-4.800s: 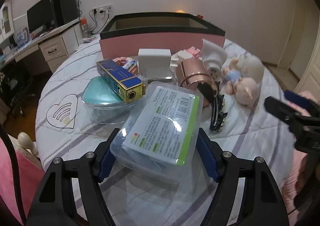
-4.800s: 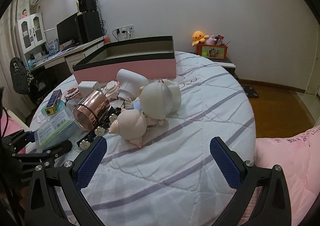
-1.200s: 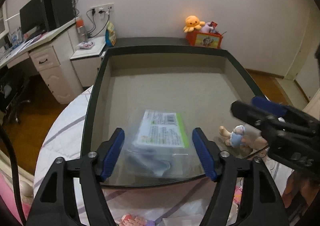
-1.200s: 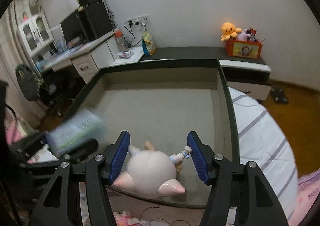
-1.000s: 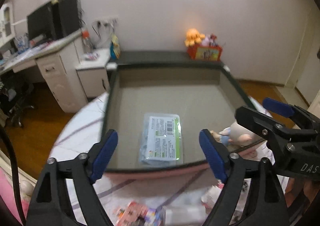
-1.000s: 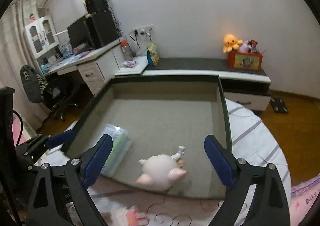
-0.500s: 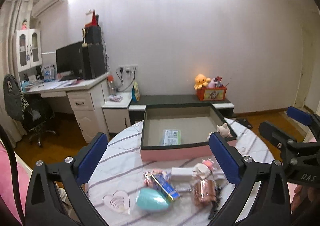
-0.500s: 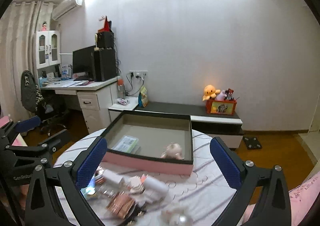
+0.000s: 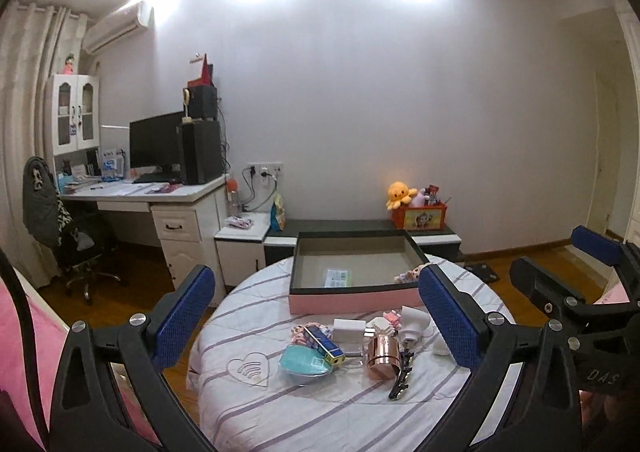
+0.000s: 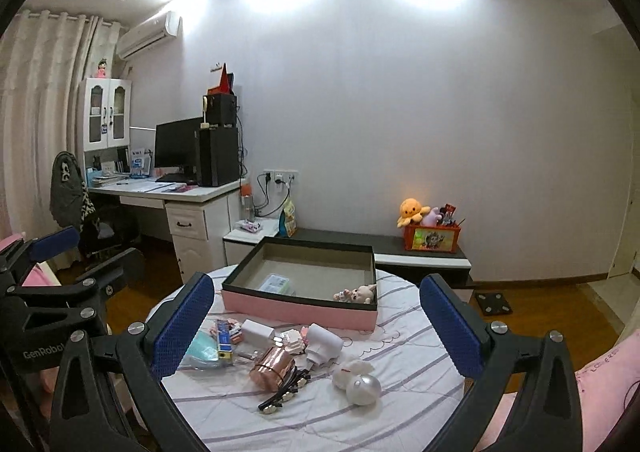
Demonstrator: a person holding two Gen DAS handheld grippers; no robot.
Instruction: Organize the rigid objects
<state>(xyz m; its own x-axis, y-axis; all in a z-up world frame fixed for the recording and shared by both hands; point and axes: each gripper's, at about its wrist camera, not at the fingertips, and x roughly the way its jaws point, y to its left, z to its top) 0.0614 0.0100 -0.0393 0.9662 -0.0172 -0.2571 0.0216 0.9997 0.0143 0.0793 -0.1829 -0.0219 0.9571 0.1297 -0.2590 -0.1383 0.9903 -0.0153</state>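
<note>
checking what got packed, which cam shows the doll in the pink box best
The right wrist view. There the doll lies in full sight against the near right wall inside the pink box. In the left wrist view the doll is small, and the blue pad of the left gripper's right finger hides part of it.

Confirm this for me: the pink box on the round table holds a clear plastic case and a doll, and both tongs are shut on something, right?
Not quite. Both views show the left tongs and right tongs open, gripping nothing. The rest holds: the clear plastic case and doll lie in the pink box.
</note>
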